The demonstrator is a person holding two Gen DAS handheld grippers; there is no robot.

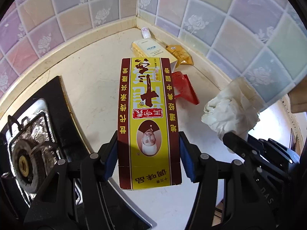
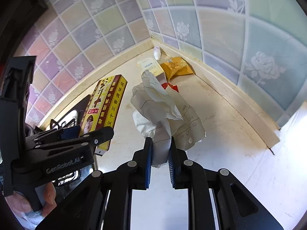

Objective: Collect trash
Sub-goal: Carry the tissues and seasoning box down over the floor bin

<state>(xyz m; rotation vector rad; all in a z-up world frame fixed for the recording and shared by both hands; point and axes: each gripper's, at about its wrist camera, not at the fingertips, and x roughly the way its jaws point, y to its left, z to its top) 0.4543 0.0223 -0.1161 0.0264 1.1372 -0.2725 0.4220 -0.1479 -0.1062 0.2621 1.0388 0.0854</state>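
My left gripper (image 1: 148, 149) is shut on a yellow and maroon seasoning box (image 1: 148, 115) and holds it above the counter; the box also shows in the right wrist view (image 2: 103, 107). My right gripper (image 2: 160, 151) is shut on a crumpled white paper wrapper (image 2: 165, 111), lifted off the counter; the wrapper also shows in the left wrist view (image 1: 230, 109). On the counter near the corner lie a red wrapper (image 1: 187, 88), a cream carton (image 1: 151, 50), an orange packet (image 1: 179, 54) and a small white tube (image 1: 145, 32).
A gas stove (image 1: 32, 143) with a foil-lined burner sits at the left of the cream counter (image 1: 92, 88). Tiled walls (image 1: 239, 28) meet in a corner behind the trash. The left gripper's body (image 2: 57, 153) is close at my right gripper's left.
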